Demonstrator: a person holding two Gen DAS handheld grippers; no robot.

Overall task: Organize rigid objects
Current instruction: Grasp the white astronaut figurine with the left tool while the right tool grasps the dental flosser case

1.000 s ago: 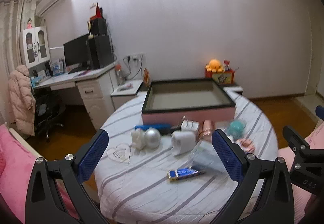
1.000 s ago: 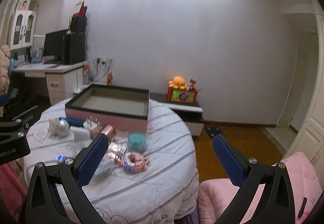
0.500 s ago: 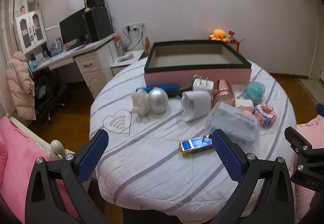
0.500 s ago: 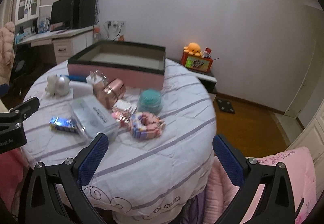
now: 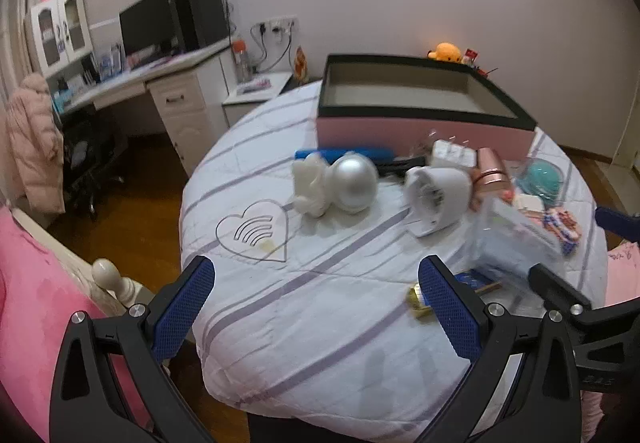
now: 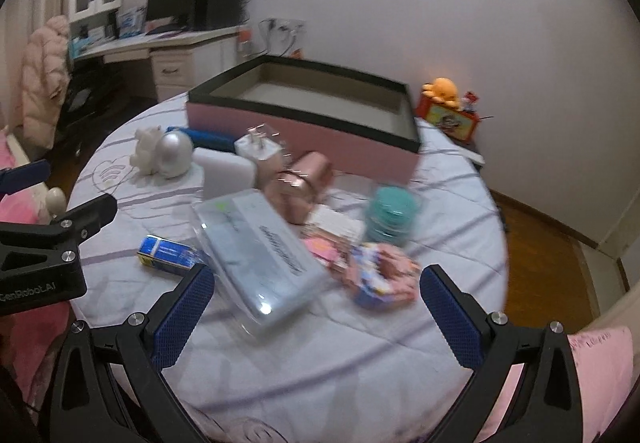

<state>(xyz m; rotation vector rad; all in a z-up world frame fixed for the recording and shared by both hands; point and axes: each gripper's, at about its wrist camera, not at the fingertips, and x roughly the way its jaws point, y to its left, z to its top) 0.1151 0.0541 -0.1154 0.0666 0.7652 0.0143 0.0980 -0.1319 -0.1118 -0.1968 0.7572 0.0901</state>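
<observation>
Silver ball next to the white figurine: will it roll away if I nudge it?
Probably. The silver ball looks smooth and round, so it may roll and slip between pads. It sits against the white figurine, which may block it leftward. The quilted cloth could slow it slightly.

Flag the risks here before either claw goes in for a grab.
1. Clutter: the clear plastic case lies against the blue packet and the pink pack, so the open right claw closing on it may drag neighbours along.
2. The silver ball looks round and could roll off the table if the open left claw nudges it.
3. The right wrist view is motion-blurred, so aim may be off.
</observation>
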